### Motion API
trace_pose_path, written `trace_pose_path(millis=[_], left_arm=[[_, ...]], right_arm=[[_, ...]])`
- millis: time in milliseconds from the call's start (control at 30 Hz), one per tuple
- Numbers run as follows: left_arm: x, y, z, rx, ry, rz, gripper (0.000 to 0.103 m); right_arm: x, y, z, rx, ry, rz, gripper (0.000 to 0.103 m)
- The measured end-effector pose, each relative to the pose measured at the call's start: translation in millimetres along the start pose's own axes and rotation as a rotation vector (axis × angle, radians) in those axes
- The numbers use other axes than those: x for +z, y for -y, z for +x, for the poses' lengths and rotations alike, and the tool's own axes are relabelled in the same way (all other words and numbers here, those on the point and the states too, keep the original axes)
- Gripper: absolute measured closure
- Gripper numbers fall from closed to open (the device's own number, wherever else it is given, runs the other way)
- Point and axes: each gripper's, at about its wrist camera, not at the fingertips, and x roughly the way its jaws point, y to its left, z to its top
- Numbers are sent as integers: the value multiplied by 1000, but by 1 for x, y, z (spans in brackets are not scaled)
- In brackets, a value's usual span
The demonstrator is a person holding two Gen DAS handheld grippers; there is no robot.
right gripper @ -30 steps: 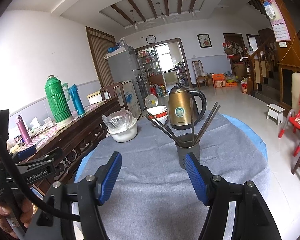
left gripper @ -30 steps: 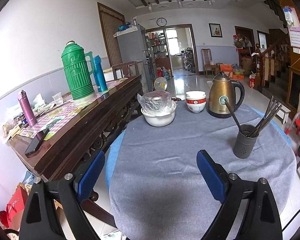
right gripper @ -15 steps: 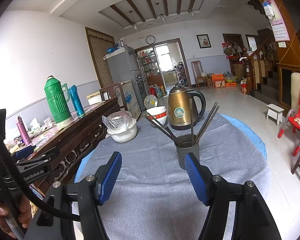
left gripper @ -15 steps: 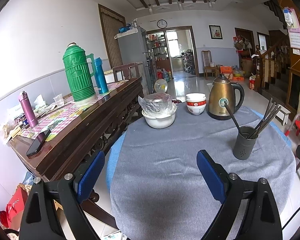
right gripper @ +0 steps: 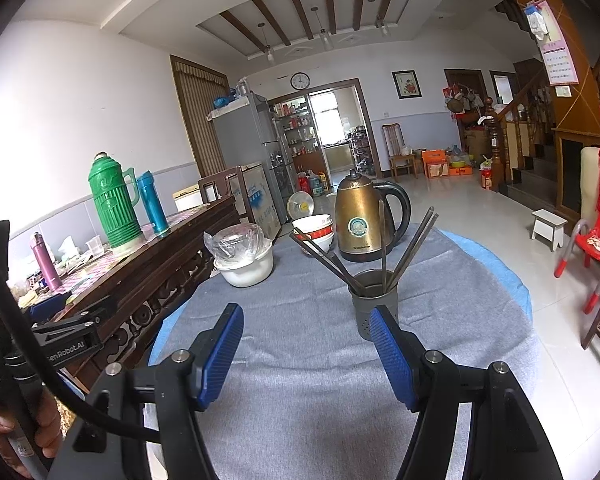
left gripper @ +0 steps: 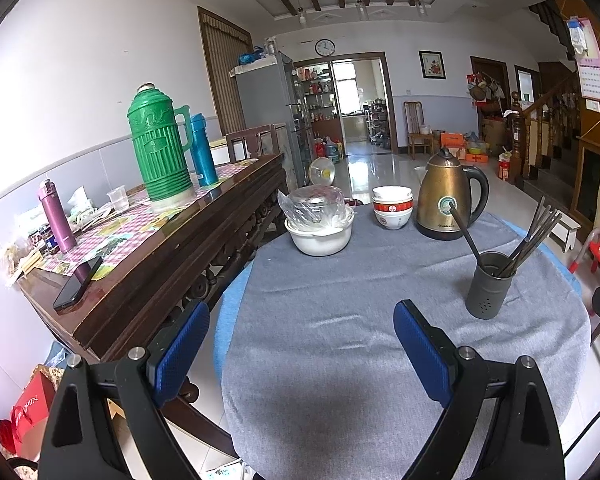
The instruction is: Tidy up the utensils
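— What are your grippers doing?

— My right gripper (right gripper: 306, 346) hangs above the near part of the round table, its blue pads (right gripper: 392, 358) spread wide with nothing between them but grey cloth. My left gripper (left gripper: 300, 354) is the same: pads apart, empty, over the table's near left edge.

— Where are the utensils?

— In the dark grey holder (right gripper: 374, 304), which stands upright on the grey tablecloth (right gripper: 300, 400) just beyond my right gripper's right-hand pad; in that view the pad overlaps the holder's lower edge, though I cannot tell whether they touch. Several long dark chopsticks (right gripper: 414, 244) lean out of it in different directions. From my left wrist camera the holder (left gripper: 488, 286) is off to the right, well apart from that gripper.

— And further out?

— Behind the holder stands a gold kettle (right gripper: 360, 220), with stacked red and white bowls (right gripper: 314, 232) just left of it and a white pot covered in clear plastic (right gripper: 244, 260) further left. A dark wooden sideboard (left gripper: 160, 256) runs along the table's left side, carrying a green thermos (left gripper: 158, 150), a blue flask (left gripper: 203, 151), a purple bottle (left gripper: 56, 218) and a phone (left gripper: 78, 284). A hand (right gripper: 16, 436) grips the left tool's handle in the corner of the right view.
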Motion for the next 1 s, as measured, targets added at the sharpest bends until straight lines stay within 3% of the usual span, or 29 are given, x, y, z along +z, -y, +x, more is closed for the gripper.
trace_pose_path(millis=[1000], left_arm=[[1,-6,-11,17,31,-1,7]], right_arm=[[3,-4,-3,-45,16,-14,33]])
